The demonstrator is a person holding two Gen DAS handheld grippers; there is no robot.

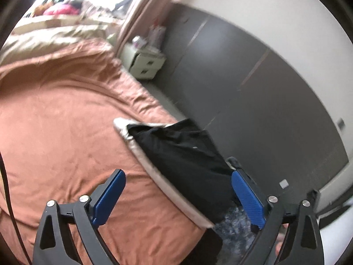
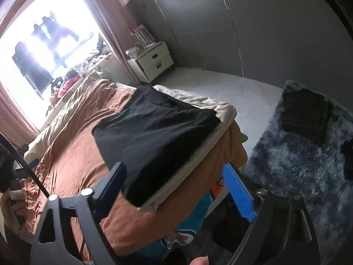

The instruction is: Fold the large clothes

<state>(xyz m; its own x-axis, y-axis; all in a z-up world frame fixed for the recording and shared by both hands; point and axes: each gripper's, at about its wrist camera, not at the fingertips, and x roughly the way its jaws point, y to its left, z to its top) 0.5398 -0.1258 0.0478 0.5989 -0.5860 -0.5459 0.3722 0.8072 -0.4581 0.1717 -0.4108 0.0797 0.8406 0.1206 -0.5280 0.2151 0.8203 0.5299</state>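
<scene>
A black garment (image 2: 154,130) lies spread flat on a pale cloth at the corner of the bed, over the orange bedcover (image 2: 72,145). It also shows in the left wrist view (image 1: 183,154). My left gripper (image 1: 176,196) is open and empty, held above the bed edge with the garment between and beyond its fingers. My right gripper (image 2: 176,190) is open and empty, above the near edge of the garment.
A folded black pile (image 2: 306,114) lies on a shaggy blue-grey rug (image 2: 297,165) on the floor right of the bed. A white nightstand (image 2: 152,61) stands by the grey wardrobe wall (image 1: 264,92). A bright window (image 2: 44,44) and clutter lie beyond the bed.
</scene>
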